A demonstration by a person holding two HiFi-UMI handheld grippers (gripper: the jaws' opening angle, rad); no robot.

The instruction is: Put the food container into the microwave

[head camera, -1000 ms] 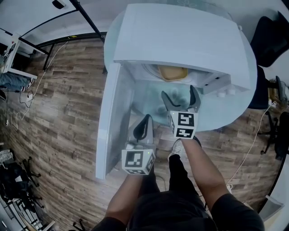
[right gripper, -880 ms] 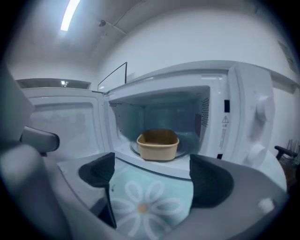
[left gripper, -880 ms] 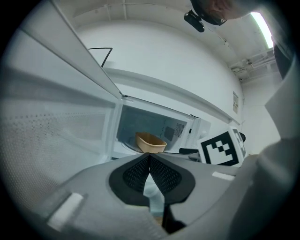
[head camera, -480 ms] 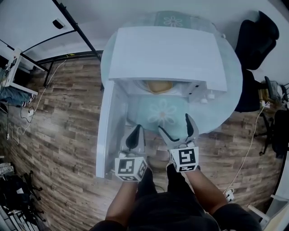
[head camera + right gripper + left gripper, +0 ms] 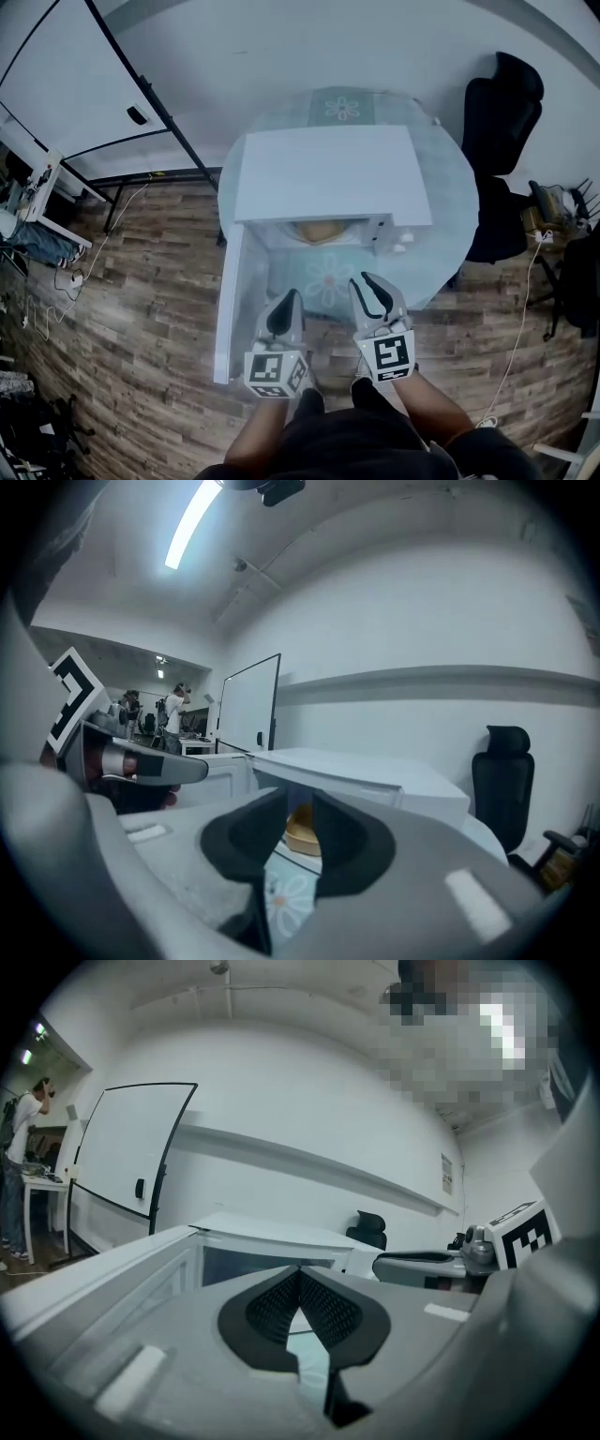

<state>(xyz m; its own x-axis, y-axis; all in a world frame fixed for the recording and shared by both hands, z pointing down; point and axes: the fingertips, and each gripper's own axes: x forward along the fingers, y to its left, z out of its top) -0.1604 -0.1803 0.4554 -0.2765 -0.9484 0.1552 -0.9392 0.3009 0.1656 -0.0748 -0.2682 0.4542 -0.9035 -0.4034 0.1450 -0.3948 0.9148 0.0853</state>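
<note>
Two tools empty: left tool [image 5: 289, 296] clenched; right tool [image 5: 364, 279] just closing, narrowly apart.

The swung-open door [image 5: 231, 305] walls the left of the microwave [image 5: 328, 173] mouth.

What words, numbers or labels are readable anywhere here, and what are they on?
No text can be read.
Small notice on the wall: too small to read.
Left cube and right cube: black-and-white square patterns, not words.
Microwave: no print visible.
</note>
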